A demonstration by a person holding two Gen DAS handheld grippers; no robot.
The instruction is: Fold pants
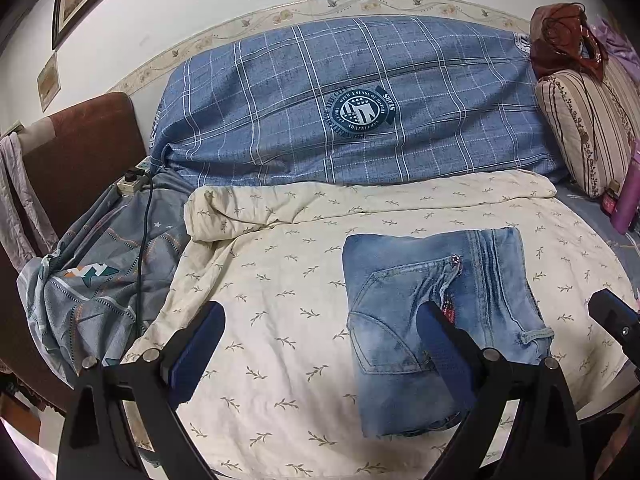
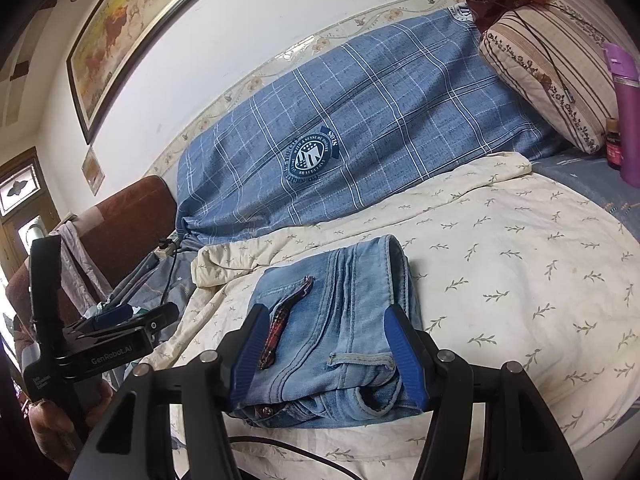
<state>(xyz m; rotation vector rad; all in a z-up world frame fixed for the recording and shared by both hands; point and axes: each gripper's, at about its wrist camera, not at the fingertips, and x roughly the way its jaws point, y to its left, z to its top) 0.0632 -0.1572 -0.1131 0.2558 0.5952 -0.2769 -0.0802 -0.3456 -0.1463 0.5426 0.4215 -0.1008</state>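
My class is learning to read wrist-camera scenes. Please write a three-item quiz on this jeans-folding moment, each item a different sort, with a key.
1. True or false: the jeans lie spread out flat at full length.
2. Multiple choice: the jeans rest on A) the blue plaid quilt, B) the cream leaf-print sheet, C) the striped pillow.
3. Fill in: the jaws of the left gripper and right gripper are both ____.

Key: 1 false, they are folded into a compact bundle; 2 B; 3 open.

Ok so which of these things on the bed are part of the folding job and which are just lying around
Job: folded jeans, left gripper, right gripper.

Lying about: cream blanket, plaid blue pillow, striped cushion, purple bottle, power strip.
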